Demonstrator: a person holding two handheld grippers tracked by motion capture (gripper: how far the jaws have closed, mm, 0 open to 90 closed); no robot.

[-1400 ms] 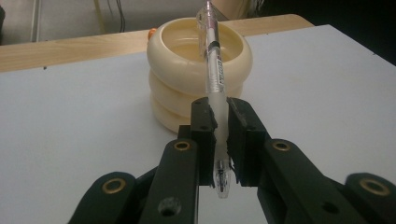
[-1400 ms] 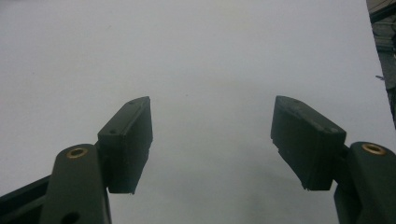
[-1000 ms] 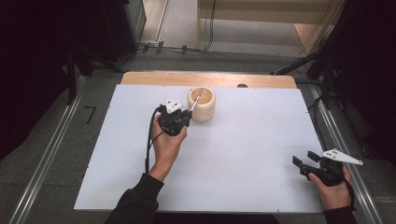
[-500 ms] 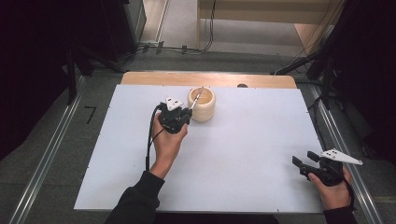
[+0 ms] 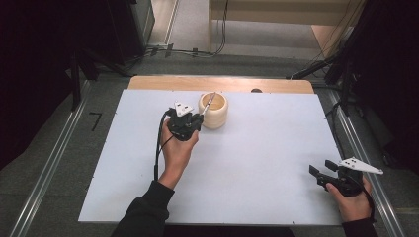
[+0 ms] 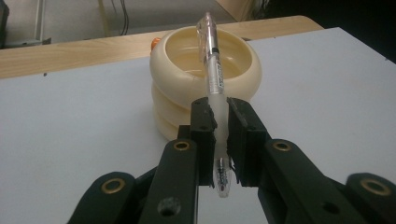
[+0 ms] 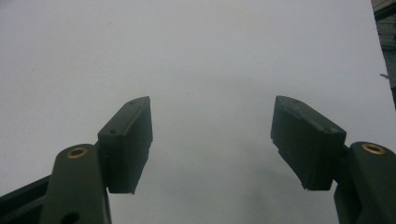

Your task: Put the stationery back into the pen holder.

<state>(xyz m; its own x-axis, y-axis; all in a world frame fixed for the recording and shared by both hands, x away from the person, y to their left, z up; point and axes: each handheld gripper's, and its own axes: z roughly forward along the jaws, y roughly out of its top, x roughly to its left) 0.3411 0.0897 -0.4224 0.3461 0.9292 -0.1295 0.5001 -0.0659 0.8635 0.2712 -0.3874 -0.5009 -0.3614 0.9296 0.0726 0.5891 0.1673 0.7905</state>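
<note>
Near the upper middle of the high view, the left hand-held gripper (image 6: pixel 219 135) is clamped on a clear pen (image 6: pixel 212 70), whose far end leans over the cream ribbed cup (image 5: pixel 213 110) on the white counter (image 5: pixel 276 148). The step looks like dropping the pen in: next, tip it upright over the opening and release. At lower right, the right hand-held gripper (image 7: pixel 212 140) gapes wide, empty.

One pen (image 6: pixel 213 65), one cream ribbed cup (image 5: pixel 213 110), two tools, one white table (image 5: pixel 276 148).

Left gripper (image 5: pixel 196 120) with clamped pen (image 5: pixel 209 101) seemingly crept slightly toward cream holder (image 5: pixel 213 110); shift barely discernible.
</note>
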